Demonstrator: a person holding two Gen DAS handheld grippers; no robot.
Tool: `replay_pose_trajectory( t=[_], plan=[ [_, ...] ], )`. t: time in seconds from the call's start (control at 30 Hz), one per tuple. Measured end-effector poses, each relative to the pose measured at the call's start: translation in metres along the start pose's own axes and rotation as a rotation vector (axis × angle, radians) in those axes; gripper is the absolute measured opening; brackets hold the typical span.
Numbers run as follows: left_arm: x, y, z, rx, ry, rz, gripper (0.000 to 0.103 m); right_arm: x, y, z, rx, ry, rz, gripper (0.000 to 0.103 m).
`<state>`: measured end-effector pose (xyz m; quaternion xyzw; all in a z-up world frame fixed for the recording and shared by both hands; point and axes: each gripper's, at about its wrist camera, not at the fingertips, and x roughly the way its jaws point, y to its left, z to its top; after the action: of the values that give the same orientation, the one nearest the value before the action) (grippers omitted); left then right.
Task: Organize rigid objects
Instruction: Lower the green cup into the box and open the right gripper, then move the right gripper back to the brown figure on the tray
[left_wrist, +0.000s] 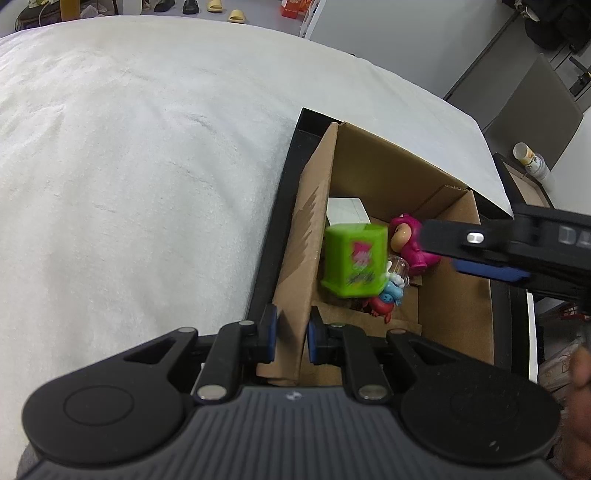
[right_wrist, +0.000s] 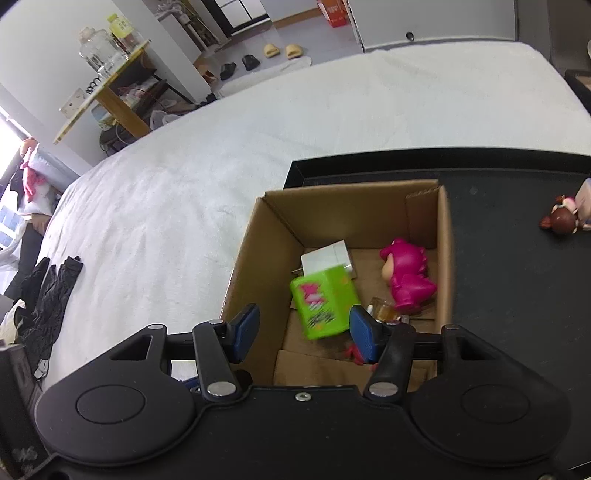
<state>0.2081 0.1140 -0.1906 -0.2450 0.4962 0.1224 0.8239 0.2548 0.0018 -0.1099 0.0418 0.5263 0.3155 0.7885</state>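
Observation:
An open cardboard box (left_wrist: 373, 162) (right_wrist: 351, 201) stands in a black tray (left_wrist: 271, 243) (right_wrist: 517, 280). My left gripper (left_wrist: 291, 334) is shut on the box's near side wall. A blurred green carton (left_wrist: 352, 264) (right_wrist: 325, 301) is tilted inside the box, just beyond my right gripper (right_wrist: 304, 334) (left_wrist: 476, 254), which is open; its pads do not press on the carton. Under and beside the carton lie a white box (right_wrist: 327, 254), a pink figurine (left_wrist: 410, 243) (right_wrist: 408, 277), a small glass bottle (right_wrist: 382, 308) and a blue and red figure (left_wrist: 388, 299).
A white fuzzy cover (left_wrist: 129, 184) spreads left of and behind the tray. A brown-haired doll (right_wrist: 561, 219) lies on the tray right of the box. Black gloves (right_wrist: 48, 291) sit at the far left. A hand (left_wrist: 580, 369) shows at the right edge.

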Motion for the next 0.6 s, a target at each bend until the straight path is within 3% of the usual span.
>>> replay_pose_trajectory(
  t=[0.6],
  plan=[
    [0.000, -0.007, -0.001, 0.020, -0.008, 0.035, 0.014, -0.060, -0.060, -0.004, -0.006, -0.112, -0.045, 0.055]
  ],
)
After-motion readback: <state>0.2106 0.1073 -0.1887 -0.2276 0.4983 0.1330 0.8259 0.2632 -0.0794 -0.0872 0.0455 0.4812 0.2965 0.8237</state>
